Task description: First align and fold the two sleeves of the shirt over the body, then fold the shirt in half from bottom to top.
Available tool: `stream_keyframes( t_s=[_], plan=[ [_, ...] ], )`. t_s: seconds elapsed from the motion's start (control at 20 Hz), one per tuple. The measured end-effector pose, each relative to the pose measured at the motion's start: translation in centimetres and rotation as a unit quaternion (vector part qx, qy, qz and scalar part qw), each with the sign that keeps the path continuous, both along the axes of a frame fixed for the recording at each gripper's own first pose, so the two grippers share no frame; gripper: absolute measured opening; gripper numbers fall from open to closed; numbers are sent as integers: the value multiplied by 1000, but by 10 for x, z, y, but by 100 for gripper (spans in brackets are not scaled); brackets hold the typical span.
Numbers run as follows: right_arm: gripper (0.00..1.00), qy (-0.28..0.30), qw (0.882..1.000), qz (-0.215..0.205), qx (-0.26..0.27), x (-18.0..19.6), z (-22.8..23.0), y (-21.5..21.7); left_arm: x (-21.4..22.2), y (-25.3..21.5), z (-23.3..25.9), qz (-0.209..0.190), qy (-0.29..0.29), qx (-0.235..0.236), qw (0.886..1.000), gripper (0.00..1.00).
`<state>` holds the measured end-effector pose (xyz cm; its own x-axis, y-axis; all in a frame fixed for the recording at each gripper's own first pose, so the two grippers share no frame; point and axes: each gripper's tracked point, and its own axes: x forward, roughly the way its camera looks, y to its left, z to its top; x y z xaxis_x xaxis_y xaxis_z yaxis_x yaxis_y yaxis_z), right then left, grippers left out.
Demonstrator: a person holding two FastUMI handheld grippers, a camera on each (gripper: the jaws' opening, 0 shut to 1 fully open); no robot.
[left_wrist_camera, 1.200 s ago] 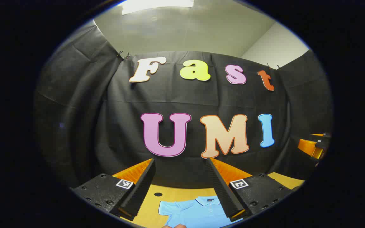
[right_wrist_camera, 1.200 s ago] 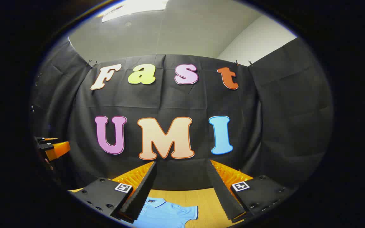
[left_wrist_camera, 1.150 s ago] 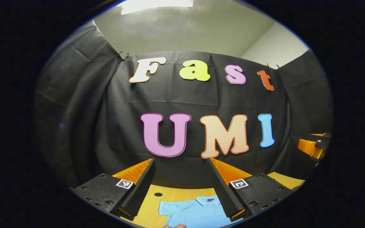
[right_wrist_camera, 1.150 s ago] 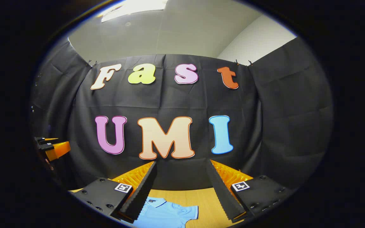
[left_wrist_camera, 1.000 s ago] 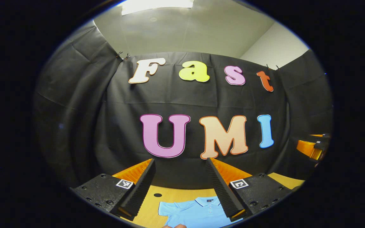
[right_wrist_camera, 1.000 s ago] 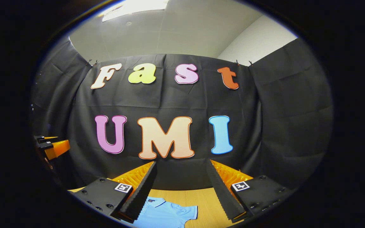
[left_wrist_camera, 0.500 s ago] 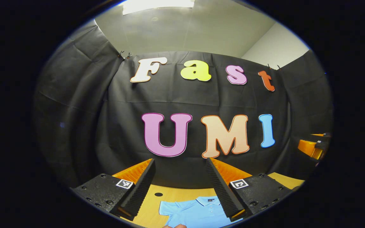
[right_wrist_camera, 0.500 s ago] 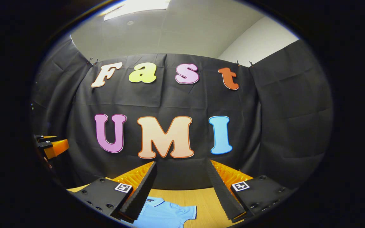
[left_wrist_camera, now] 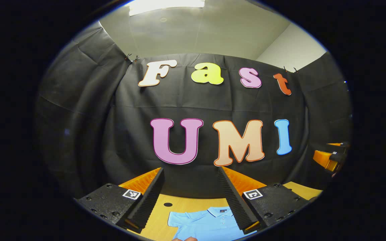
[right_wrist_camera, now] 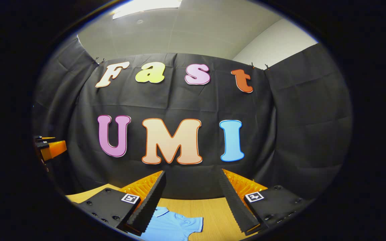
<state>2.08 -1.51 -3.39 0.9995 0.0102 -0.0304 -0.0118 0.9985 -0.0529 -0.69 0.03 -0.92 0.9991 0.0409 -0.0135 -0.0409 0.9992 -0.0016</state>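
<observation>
Both hand-held grippers, left (left_wrist_camera: 190,174) and right (right_wrist_camera: 192,175), hang open above the unfolded shirt (left_wrist_camera: 206,224) on the worktop (left_wrist_camera: 166,209), every fold pending.

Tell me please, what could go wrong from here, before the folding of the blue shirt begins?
1. Both grippers, left and right, are open and held above the wooden table, pointing mostly at the booth wall; the light blue polo shirt sits at the lower edge of each view, so aiming at a sleeve may be imprecise.
2. The sleeve lies flat on the table; the fingers may slide over the cloth or pinch two layers.
</observation>
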Motion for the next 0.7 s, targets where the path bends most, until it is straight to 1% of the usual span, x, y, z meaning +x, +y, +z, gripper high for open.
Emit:
stream_keyframes(
  t_s=[0.1,0.15,0.2,0.25,0.3,0.35,0.55,0.65,0.7],
  plan=[
    [98,17,1000,10,-5,9,-24,-7,-5,-3,-6,15,3,-4,1000,95],
    [98,28,999,15,-7,13,-40,-10,-6,-2,-8,23,4,-3,1000,93],
    [98,41,999,18,-9,18,-56,-13,-8,0,-10,32,4,1,999,95],
    [98,59,998,17,-16,23,-76,-17,-11,1,-14,39,8,4,999,93],
    [99,83,996,14,-24,26,-97,-21,-11,-1,-17,39,12,3,999,95],
    [98,105,994,13,-29,28,-118,-23,-11,-4,-20,34,16,2,999,94],
    [98,140,989,-2,-44,44,-171,-24,4,-1,-33,12,32,0,999,94],
    [99,174,983,-8,-54,51,-209,-23,10,4,-38,7,41,-2,999,93],
    [99,193,980,-13,-55,53,-230,-23,11,8,-40,7,42,-1,999,94]
  ],
)
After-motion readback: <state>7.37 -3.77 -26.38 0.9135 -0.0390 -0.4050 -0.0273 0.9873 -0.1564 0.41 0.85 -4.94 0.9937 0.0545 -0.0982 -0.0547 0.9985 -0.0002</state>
